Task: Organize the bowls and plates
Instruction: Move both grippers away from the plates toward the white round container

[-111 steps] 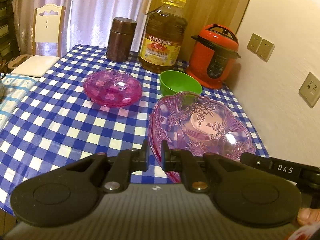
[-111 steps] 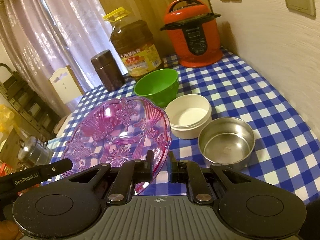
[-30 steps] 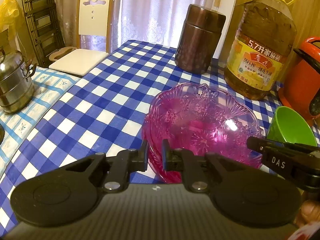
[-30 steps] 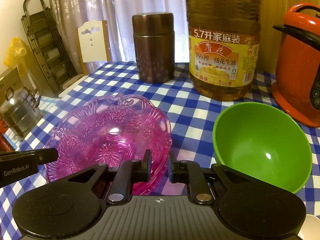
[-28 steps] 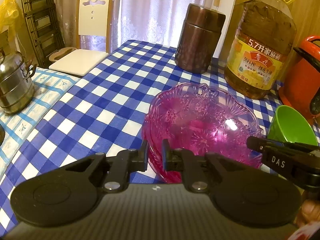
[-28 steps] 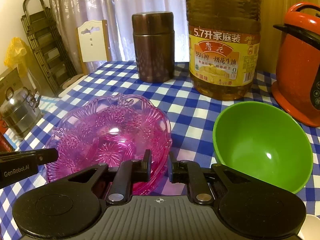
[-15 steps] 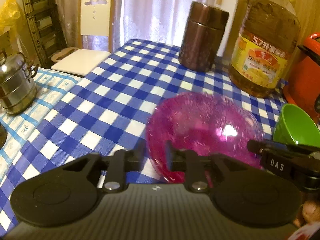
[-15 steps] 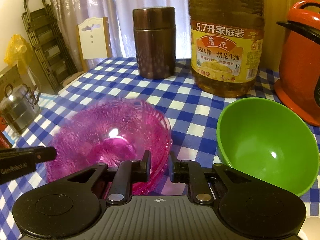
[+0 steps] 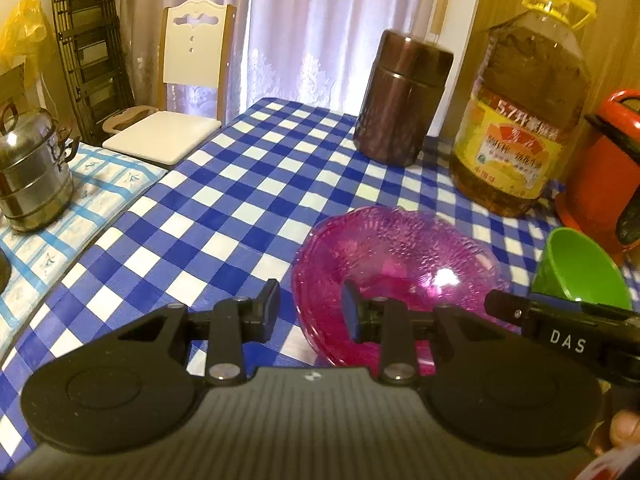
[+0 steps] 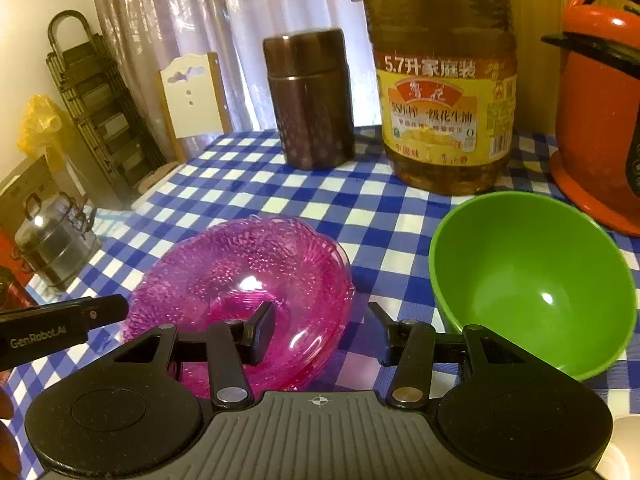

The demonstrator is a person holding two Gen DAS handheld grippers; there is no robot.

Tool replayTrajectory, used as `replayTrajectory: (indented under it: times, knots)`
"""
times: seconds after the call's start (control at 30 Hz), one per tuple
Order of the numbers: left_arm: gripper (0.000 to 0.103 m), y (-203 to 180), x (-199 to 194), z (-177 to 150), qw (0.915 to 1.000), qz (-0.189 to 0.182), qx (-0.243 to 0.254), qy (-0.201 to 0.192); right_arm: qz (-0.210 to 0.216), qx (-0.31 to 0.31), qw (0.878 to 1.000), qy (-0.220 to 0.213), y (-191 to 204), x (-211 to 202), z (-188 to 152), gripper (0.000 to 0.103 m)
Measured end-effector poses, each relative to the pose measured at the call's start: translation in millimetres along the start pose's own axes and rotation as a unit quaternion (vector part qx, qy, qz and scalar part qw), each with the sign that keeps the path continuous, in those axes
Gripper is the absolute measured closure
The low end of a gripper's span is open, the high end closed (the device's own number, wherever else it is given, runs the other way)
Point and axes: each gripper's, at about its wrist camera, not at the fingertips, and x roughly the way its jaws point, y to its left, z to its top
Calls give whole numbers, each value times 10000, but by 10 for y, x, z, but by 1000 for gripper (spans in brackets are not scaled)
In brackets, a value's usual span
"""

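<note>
The pink dishes (image 9: pixel 394 256) sit nested on the table (image 9: pixel 224 200) beside the green bowl (image 10: pixel 532 276), stacked to save room. Both the left claw (image 9: pixel 310 306) and right claw (image 10: pixel 320 320) have just been opening and now straddle the rim without pressing. Seconds ago they carried the top dish, clamped, toward the other.

pink plates (image 10: pixel 248 276) | green bowl (image 10: pixel 532 280) | blue-white checked tablecloth (image 9: pixel 224 208) | red cooker (image 10: pixel 600 120)
</note>
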Motion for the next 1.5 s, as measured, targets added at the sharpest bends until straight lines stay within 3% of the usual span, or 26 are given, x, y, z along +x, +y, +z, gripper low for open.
replayTrajectory:
  times: [0.2, 0.8, 1.13, 1.27, 1.5]
  knots:
    - [73, -1, -250, -59, 9995, -250, -197, -72, 58, 128, 9998, -125, 24, -336, -81, 53]
    - [73, -597, -1353, -579, 9924, -1186, 291, -169, -365, 1320, 9900, -345, -303, -1858, -854, 53]
    - [73, -965, -1881, -1101, 9855, -1606, 538, 135, -680, 1798, 9806, -388, -496, -2647, -1302, 53]
    - [73, -1071, -2007, -1270, 9821, -1733, 607, 424, -810, 1903, 9780, -283, -566, -2854, -1408, 53]
    - [71, -1190, -2205, -1480, 9790, -1815, 747, 548, -997, 1924, 9762, -93, -613, -3117, -1588, 53]
